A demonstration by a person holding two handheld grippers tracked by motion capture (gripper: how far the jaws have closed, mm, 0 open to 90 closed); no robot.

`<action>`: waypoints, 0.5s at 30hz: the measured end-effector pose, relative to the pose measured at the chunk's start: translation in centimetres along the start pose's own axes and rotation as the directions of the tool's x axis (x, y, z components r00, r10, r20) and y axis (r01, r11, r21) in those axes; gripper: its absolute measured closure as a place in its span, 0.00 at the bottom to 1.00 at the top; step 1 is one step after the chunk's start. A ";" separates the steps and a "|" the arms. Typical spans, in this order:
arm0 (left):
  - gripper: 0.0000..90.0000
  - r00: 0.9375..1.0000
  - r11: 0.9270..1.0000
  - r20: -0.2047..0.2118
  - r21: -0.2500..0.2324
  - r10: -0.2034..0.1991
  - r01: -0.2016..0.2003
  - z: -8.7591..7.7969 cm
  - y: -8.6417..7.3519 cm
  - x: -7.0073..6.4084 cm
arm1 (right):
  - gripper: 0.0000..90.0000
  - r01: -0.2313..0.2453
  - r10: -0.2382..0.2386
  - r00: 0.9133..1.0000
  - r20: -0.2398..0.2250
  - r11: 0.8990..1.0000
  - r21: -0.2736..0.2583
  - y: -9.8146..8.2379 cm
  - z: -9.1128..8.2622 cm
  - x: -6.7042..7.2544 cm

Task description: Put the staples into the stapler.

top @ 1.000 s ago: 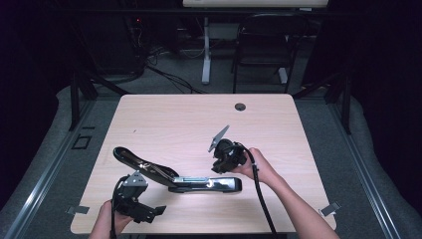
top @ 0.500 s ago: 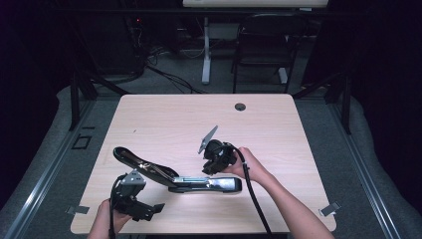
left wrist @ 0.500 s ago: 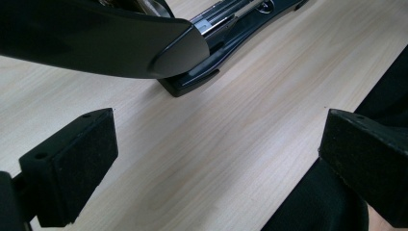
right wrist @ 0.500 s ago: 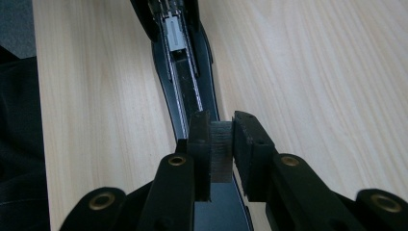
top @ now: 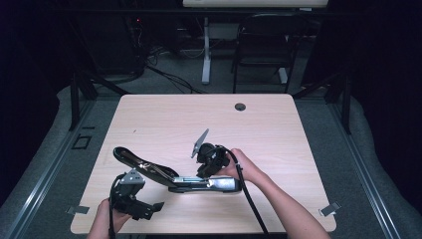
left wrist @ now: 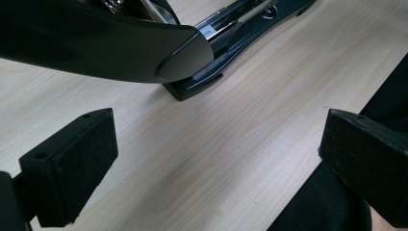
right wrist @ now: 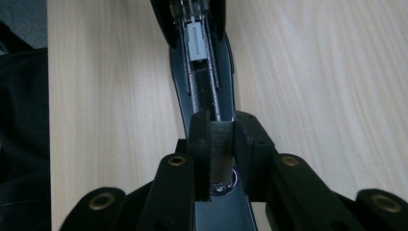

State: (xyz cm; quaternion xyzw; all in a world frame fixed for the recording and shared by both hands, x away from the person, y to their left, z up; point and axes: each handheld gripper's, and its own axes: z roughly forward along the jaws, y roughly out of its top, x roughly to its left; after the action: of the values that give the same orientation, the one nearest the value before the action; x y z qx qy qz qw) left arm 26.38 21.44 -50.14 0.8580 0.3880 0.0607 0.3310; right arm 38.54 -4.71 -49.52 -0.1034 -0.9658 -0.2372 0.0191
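Right gripper [right wrist: 222, 144] clamped narrow on a staple strip [right wrist: 221, 154] above the opened stapler's [top: 174, 174] magazine; left gripper [top: 149, 209] wide, empty, beside stapler's lid.

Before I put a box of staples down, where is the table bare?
The far half of the table, up to the small round hole, and the right side are bare. The near middle is crowded: open stapler, right gripper, left gripper.
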 end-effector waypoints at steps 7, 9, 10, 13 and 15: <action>0.00 1.000 1.000 -0.001 0.002 0.001 -0.001 0.0 0.0 0.1 | 0.87 0.009 -0.009 1.000 -0.016 1.000 0.004 0.0 0.3 -0.2; 0.00 1.000 1.000 -0.001 0.004 0.002 -0.002 0.0 0.0 0.1 | 0.87 0.008 -0.008 1.000 -0.019 1.000 0.007 0.0 0.4 -0.2; 0.00 1.000 1.000 0.000 0.003 0.002 -0.002 0.0 0.0 0.1 | 0.87 0.010 -0.010 1.000 -0.021 1.000 0.007 0.0 0.4 -0.3; 0.00 1.000 1.000 -0.001 0.002 0.004 -0.004 0.0 0.0 0.0 | 0.87 0.010 -0.010 1.000 -0.024 1.000 0.007 -0.1 0.5 -0.3; 0.00 1.000 1.000 -0.001 0.003 0.006 -0.006 0.0 0.0 0.0 | 0.87 0.012 -0.012 0.999 -0.029 1.000 0.013 0.0 0.5 -0.2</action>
State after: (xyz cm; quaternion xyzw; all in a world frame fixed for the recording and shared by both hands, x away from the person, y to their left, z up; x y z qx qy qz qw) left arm 26.41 21.41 -50.14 0.8597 0.3857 0.0615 0.3292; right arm 38.78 -4.53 -50.03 -0.0938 -0.9675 -0.2324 0.0325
